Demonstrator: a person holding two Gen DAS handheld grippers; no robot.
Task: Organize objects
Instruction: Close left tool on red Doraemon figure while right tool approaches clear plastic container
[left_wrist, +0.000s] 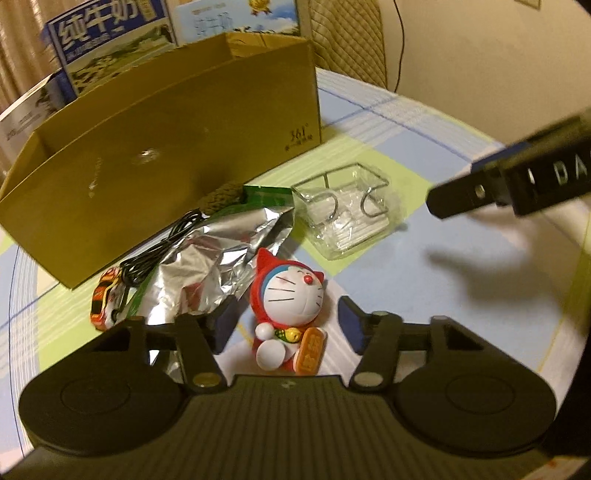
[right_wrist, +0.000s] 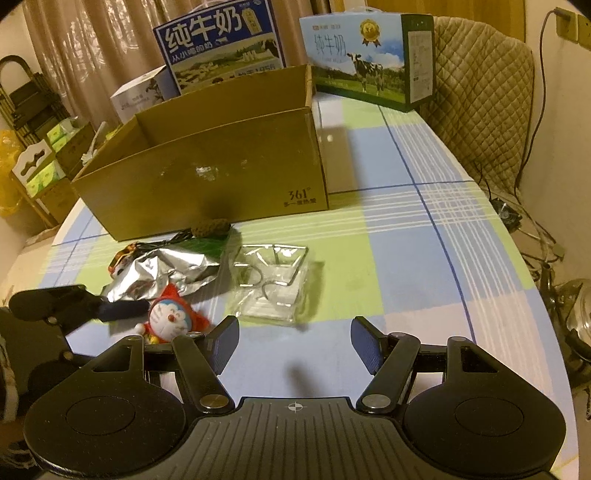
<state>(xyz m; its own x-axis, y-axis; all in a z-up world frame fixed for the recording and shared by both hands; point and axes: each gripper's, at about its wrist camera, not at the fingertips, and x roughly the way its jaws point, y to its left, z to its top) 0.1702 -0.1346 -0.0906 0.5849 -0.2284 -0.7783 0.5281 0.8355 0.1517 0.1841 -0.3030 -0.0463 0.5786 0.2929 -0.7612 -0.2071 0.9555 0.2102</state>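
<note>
Left wrist view: the left tongs (left_wrist: 288, 325) stand open around a red-hooded, hard plastic cat figurine (left_wrist: 286, 310) lying on the checked worktop (left_wrist: 424, 295) at 6 o'clock. It looks light, rigid and slippery; its round head seems the best hold. The right tongs (right_wrist: 295, 339) gape empty.

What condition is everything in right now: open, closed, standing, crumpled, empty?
Cardboard box: open-topped, no contents visible.
Doraemon figurine: between the left gripper's open fingers, not gripped.
Foil bag: crumpled, lying flat.
Clear glass dish: upright.
Toy car: under black cable.
Left gripper: open.
Right gripper: open, empty.
</note>
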